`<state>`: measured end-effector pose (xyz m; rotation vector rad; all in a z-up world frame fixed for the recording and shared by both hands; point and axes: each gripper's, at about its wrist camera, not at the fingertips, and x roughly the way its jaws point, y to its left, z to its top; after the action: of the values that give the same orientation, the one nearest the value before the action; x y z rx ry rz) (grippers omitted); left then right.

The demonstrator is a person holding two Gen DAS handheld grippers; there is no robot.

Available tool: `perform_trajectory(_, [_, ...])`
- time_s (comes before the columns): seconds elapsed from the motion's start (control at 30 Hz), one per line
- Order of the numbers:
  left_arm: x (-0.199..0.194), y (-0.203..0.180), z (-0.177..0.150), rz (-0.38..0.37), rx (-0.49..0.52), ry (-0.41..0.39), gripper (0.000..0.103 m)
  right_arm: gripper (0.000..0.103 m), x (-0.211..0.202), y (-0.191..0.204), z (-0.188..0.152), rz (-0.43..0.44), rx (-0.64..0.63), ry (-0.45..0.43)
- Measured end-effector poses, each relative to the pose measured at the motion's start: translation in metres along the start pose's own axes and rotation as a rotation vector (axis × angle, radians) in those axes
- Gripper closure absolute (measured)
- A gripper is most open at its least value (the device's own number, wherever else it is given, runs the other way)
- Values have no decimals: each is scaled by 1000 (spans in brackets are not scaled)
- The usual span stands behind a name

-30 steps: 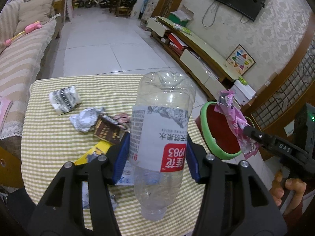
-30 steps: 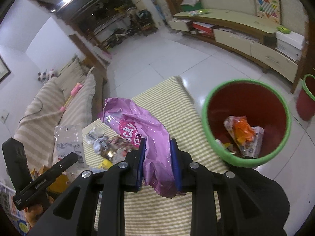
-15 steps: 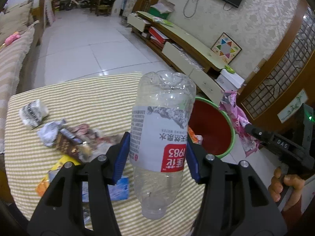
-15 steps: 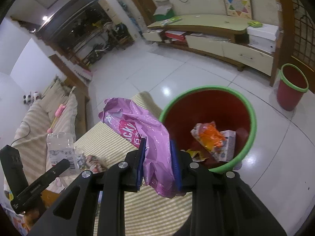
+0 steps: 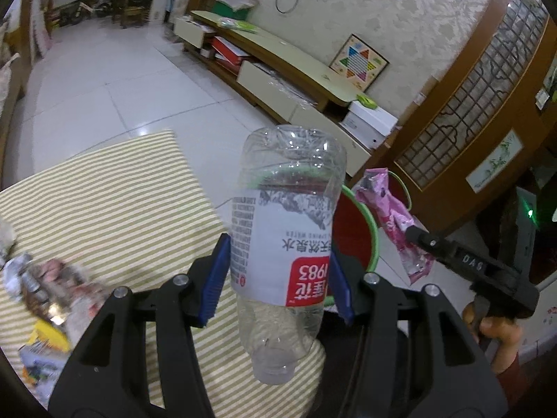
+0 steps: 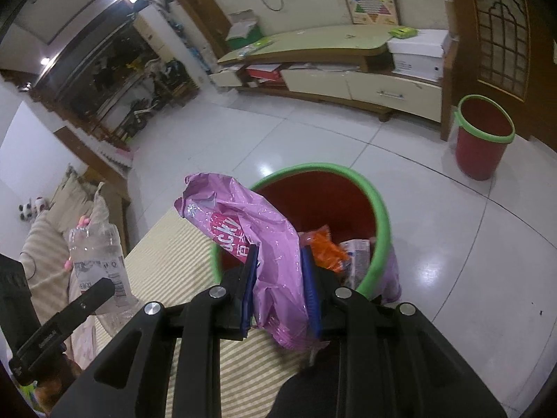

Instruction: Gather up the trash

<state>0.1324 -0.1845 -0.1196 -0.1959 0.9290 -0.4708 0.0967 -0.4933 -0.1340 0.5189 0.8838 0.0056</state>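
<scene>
An empty clear plastic bottle point(image 5: 285, 237) with a white and red label is held upside down, and my left gripper point(image 5: 278, 275) is shut on its middle. Behind it stands the red bin with a green rim point(image 5: 355, 230), just past the table edge. My right gripper point(image 6: 280, 278) is shut on a crumpled pink snack bag point(image 6: 257, 244), which hangs over the near rim of the same bin point(image 6: 379, 209). Inside that bin lie an orange wrapper point(image 6: 327, 249) and a white packet. The pink bag point(image 5: 393, 216) and the right gripper's finger show at the right of the left wrist view.
A yellow-striped tablecloth point(image 5: 115, 202) covers the table, with several wrappers point(image 5: 45, 289) piled at its left. A second red bin point(image 6: 484, 136) stands on the white tiled floor by a low cabinet point(image 6: 348, 69). A striped sofa point(image 6: 52, 230) lies left of the table.
Both grippers have swung to the right, from above the table toward the bin, each still gripping its item. The bin now sits directly under the pink bag, and the wrapper pile has slid left.
</scene>
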Motion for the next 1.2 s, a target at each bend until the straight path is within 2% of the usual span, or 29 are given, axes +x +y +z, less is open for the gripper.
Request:
perform_trajectory(0.2, [44,-27,23,-35,46,50,53,79,6,-15,17,-15,21,-31])
perform_trajectory(0.23, [52,-31,25,-44,56,66,53,78,8,-17,19,-16,27,-34])
perform_trajectory(0.27, [56,-33,26,-51,59,76,51,71,10,-19,21,-14,37,-37])
perform_trajectory(0.3, [63,-35,27,-53,56,86,48,65,12,-22,23,-13,54,-42])
perform_trajectory(0.33, [66,-34,28,-47,46,85,36,60,13,-24,25,-2,72,-46])
perform_trajectory(0.37, [66,-34,28,-44,38,78,29,60,15,-27,26,6,83,-44])
perform_trajectory(0.5, [62,-24,24,-46,3,68,29,60,16,-29,28,1,84,-44])
perform_trajectory(0.6, [49,-14,17,-17,2,63,27,59,14,-30,26,5,83,-41])
perform_trajectory(0.7, [33,-1,11,-6,-24,53,26,54,13,-27,24,19,76,-35])
perform_trajectory(0.9, [1,20,-5,14,-74,43,25,52,10,-3,25,29,22,-21])
perform_trajectory(0.97, [-19,28,-16,42,-75,22,25,45,3,12,22,25,-18,-29])
perform_trajectory(1.07, [-43,42,-33,89,-88,4,21,40,1,31,12,12,-71,-21])
perform_trajectory(1.2, [-80,80,-65,201,-137,-3,21,40,9,53,-14,39,-97,45])
